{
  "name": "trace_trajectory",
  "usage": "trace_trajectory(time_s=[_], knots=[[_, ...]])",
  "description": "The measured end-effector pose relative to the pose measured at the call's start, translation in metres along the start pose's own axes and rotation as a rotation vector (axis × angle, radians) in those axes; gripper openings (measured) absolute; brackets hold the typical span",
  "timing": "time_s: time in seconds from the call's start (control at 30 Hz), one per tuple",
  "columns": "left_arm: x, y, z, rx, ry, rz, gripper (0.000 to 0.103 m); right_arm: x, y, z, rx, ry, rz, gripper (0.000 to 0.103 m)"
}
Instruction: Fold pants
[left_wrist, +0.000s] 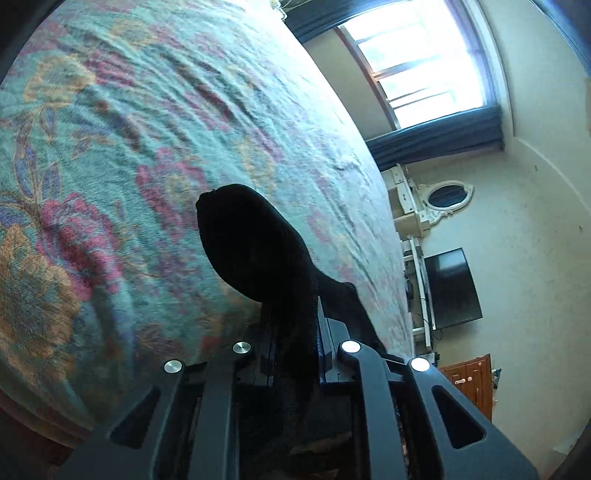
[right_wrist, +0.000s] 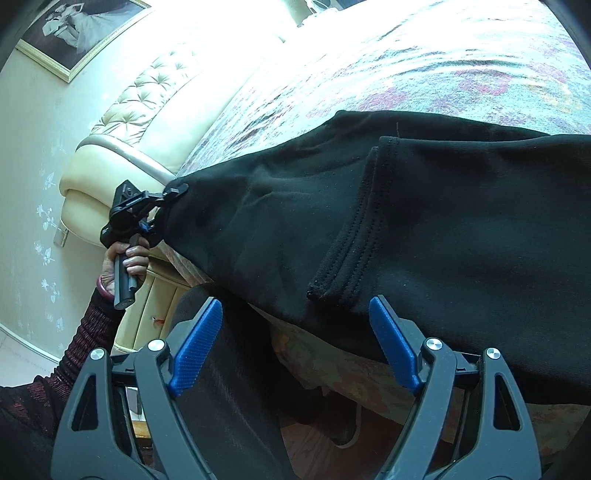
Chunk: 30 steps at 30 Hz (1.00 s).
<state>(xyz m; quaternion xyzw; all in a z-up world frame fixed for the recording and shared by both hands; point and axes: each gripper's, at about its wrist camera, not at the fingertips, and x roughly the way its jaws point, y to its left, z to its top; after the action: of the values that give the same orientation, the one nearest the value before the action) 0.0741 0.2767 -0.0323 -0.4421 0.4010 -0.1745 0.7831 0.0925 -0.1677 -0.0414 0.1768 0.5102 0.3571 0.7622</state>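
Observation:
Black pants (right_wrist: 424, 221) lie across the edge of the floral bed (right_wrist: 461, 62), one hemmed leg end folded on top. In the right wrist view my left gripper (right_wrist: 171, 195) is shut on a corner of the pants at the left, held by a hand. In the left wrist view the gripped black cloth (left_wrist: 258, 254) bulges out between the shut fingers and hides them. My right gripper (right_wrist: 295, 343) is open and empty, its blue pads (right_wrist: 195, 347) just below the pants' near edge, close to the hem (right_wrist: 343, 266).
The floral bedspread (left_wrist: 147, 147) fills the left wrist view. A cream tufted headboard (right_wrist: 147, 103) stands at the left. A window (left_wrist: 417, 59), a wall TV (left_wrist: 452, 288) and a wooden cabinet (left_wrist: 469, 380) are beyond the bed. Floor and a shoe (right_wrist: 343, 428) lie below.

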Motion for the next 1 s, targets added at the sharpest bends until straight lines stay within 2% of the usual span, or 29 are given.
trace_trajectory(time_s=[0.3,0.47,0.57,0.63,0.77,0.87,0.93,1.0], knots=[[0.050,-0.135,-0.019,0.146,0.058,-0.162,0.015,-0.037,-0.026,-0.003,0.077,-0.100,0.001,0.082],[0.111,-0.204,-0.050,0.248,0.154,-0.201,0.015,-0.063,-0.040,-0.006,0.116,-0.173,0.012,0.082],[0.155,-0.230,-0.077,0.295,0.219,-0.208,0.015,-0.079,-0.047,-0.008,0.139,-0.227,0.019,0.082],[0.186,-0.240,-0.097,0.321,0.260,-0.200,0.015,-0.090,-0.053,-0.010,0.159,-0.256,0.022,0.082],[0.247,-0.249,-0.134,0.378,0.340,-0.133,0.015,-0.109,-0.068,-0.018,0.200,-0.306,0.014,0.082],[0.281,-0.247,-0.161,0.473,0.364,-0.021,0.016,-0.120,-0.079,-0.024,0.237,-0.337,0.004,0.082],[0.298,-0.239,-0.174,0.482,0.387,0.016,0.025,-0.127,-0.086,-0.028,0.255,-0.352,-0.005,0.082],[0.307,-0.231,-0.180,0.455,0.407,0.002,0.037,-0.133,-0.091,-0.030,0.271,-0.366,-0.010,0.082]])
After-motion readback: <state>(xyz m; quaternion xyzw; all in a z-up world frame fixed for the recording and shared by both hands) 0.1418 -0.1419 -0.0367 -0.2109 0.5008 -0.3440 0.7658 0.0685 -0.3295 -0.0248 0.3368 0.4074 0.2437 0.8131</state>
